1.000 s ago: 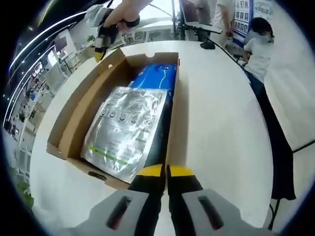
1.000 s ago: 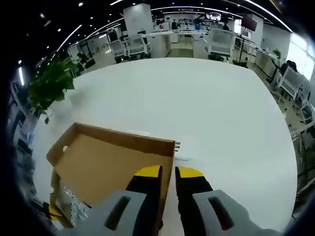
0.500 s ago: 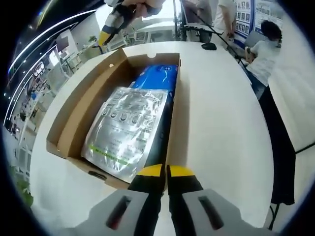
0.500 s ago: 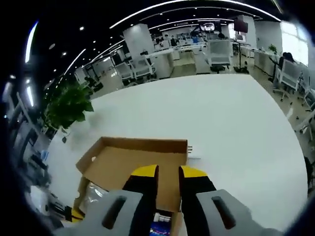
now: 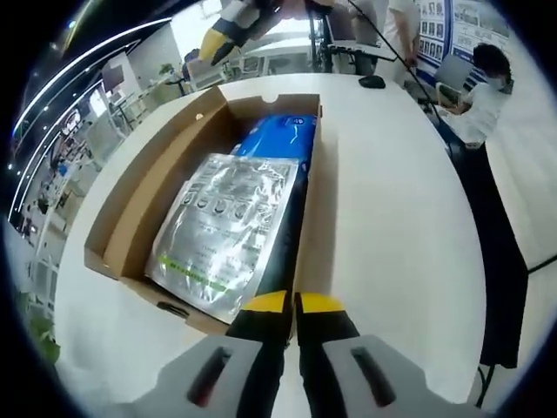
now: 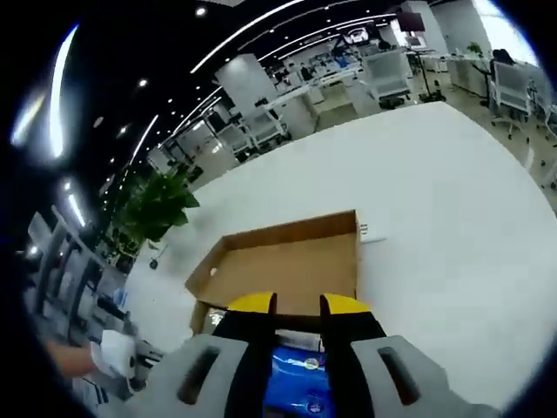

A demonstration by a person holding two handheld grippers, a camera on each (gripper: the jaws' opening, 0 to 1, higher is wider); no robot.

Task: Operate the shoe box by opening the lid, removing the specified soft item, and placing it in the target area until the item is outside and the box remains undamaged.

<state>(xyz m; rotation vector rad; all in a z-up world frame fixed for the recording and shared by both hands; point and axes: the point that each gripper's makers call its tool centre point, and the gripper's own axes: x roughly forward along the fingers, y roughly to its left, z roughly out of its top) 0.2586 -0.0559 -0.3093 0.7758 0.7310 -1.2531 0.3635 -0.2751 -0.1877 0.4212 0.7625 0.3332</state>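
With the lid (image 6: 291, 270) already folded back flat on the white tabletop (image 5: 392, 200), the box (image 5: 122, 231) lies open and its contents are exposed. Inside, a silver foil pouch (image 5: 222, 231) lies on top toward the near end, and a blue soft pack (image 5: 283, 135) shows past it at the far end; which of the two is the specified item cannot be told from the task wording.

The left gripper (image 5: 291, 303) sits at the near right corner of the box with its fingers together; whether they pinch the box wall or are merely closed beside it is unclear. The right gripper (image 6: 296, 302) hangs above the far end, looking down over the blue pack toward the lid, its fingers a little apart and holding nothing. In the left gripper view it appears high above the far corner of the box.

Nothing has been lifted out yet, so the removal step is what lies ahead. The risks, as I judge them: the slick foil pouch could slip from a shallow pinch; a descending finger could catch and crease the thin cardboard wall; and pulling one pack could drag the other, or shift the whole box if the left gripper is not steadying it.
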